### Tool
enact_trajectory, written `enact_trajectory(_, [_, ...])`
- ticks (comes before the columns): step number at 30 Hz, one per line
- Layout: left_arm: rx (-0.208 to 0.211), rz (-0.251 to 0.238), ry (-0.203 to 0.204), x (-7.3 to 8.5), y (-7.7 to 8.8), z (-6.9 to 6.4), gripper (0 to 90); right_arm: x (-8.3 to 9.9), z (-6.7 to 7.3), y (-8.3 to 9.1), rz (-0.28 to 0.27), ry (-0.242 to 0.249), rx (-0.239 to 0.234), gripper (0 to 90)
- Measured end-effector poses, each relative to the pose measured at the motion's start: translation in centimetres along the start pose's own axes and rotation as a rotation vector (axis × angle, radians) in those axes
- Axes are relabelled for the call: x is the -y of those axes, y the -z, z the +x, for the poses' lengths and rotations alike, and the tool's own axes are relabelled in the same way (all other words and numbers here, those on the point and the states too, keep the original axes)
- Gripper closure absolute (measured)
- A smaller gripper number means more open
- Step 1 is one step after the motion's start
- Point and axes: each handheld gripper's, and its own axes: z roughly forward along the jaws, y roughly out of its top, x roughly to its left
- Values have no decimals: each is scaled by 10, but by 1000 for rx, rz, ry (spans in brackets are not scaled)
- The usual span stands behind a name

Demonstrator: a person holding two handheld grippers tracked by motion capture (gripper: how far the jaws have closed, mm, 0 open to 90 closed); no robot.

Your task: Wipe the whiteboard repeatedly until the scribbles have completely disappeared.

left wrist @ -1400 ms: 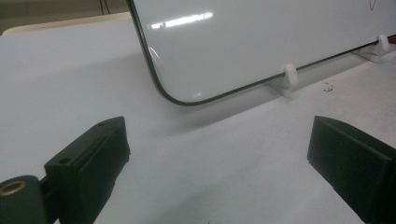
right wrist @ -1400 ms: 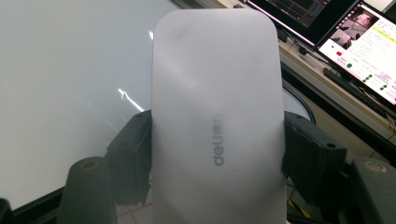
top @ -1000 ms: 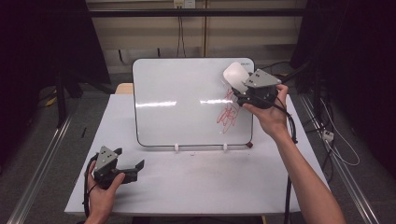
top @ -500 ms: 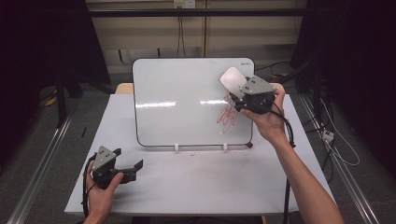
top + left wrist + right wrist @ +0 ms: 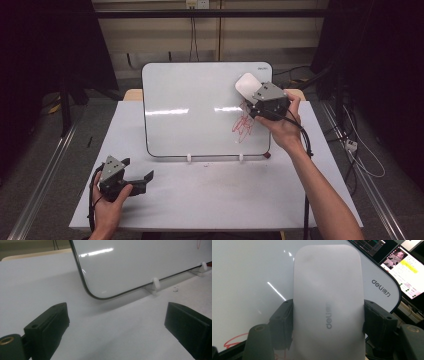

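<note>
Wiping job, early stage as I read it. My right gripper (image 5: 256, 96) is clamped on the eraser (image 5: 247, 86), one jaw pressed to each long side, and I hold it up against the upper right part of the whiteboard (image 5: 200, 110), near the top right corner. The red scribble (image 5: 243, 125) sits just below the eraser, toward the board's lower right, and looks largely intact: looping red lines, nothing visibly smeared at this distance. So I judge the grasp done and the eraser brought to the board, while the rubbing-out itself is mostly or wholly left. Whether the eraser's face is touching the board I cannot tell; from the high view it overlaps the surface, no more. In the right gripper view the eraser (image 5: 328, 307) is a pale, smooth, rounded-corner slab with a faint grey brand mark down its middle, standing up between the jaws; a corner of the red marks (image 5: 233, 342) peeks out at lower left. The rest of the board is clean and glossy, with a strip of reflected light across it. My left gripper (image 5: 131, 179) rests on the table (image 5: 210, 200) at the near left, jaws standing wide apart with nothing between them, well apart from the board.
</note>
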Motion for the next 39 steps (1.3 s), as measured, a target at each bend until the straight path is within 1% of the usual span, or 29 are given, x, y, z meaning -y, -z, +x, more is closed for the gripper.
enact_trajectory(2, [5, 0, 8, 0, -1, 0, 54, 0, -1, -1, 0, -1, -3, 316])
enact_trajectory(5, [5, -1, 7, 1, 0, -1, 54, 0, -2, -5, 15, -3, -3, 316])
enact_trajectory(8, [3, -2, 2, 1, 1, -1, 54, 1, -4, -9, 23, -18, -2, 316])
enact_trajectory(14, [1, -3, 6, 1, 2, -2, 54, -1, -3, -14, 40, 6, 13, 316])
enact_trajectory(16, [0, -2, -2, 1, 2, -2, 53, 0, -2, -17, 56, 11, 23, 316])
enact_trajectory(18, [3, -4, 5, 1, 3, -2, 54, 0, -2, -19, 56, 10, 25, 315])
enact_trajectory(24, [3, -2, 2, 1, 3, -2, 54, -1, -2, -19, 61, 12, 23, 316])
enact_trajectory(27, [3, -7, 11, 1, 3, -3, 53, -1, -2, -19, 63, 10, 24, 315])
enact_trajectory(31, [-1, 0, -1, 0, 2, -2, 53, -1, -2, -19, 62, 13, 24, 316])
enact_trajectory(36, [0, -1, -5, 0, 2, -3, 54, -1, 0, -19, 66, 16, 26, 316])
enact_trajectory(37, [1, -2, 5, 1, 2, -4, 54, 0, 0, -19, 68, 18, 24, 316])
enact_trajectory(39, [0, -2, 1, 1, 2, -3, 54, 0, 2, -20, 70, 19, 25, 316])
